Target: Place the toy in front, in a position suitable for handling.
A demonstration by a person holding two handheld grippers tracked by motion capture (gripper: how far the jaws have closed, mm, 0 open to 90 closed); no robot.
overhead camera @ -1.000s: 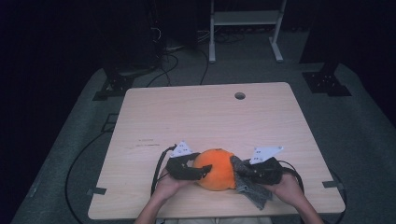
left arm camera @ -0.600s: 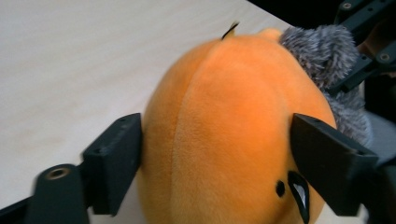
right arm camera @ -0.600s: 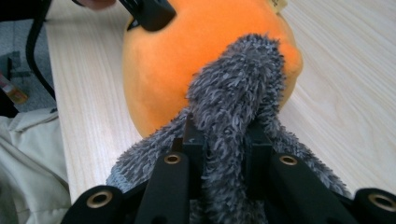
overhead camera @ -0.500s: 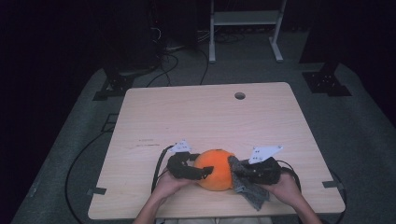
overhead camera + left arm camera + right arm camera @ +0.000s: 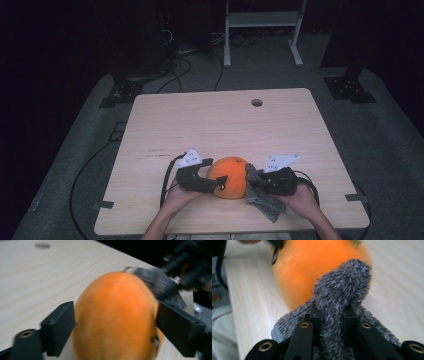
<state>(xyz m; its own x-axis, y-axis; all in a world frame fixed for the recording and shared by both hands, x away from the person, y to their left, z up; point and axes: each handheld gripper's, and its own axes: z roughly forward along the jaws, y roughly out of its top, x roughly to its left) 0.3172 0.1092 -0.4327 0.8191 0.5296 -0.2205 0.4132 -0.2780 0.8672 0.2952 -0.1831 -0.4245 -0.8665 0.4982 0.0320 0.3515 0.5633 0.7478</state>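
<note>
With the left claw, whose jaws have just been opening, now loose around the orange near the tabletop's front edge, the right claw, clamped on the grey cloth, may roll it away.

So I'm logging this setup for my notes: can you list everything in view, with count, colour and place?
Orange ball: one, orange, near table edge, between the grippers.
Cloth: one, grey, against the ball's right side.
Table: one, light wood, centre.
Hole: one, dark, far part of tabletop.
White frame: one, on floor beyond table.
Left gripper: black, jaws have just been opening, ball between them.
Right gripper: black, shut on the cloth.
Hands: two, at near edge.
</note>
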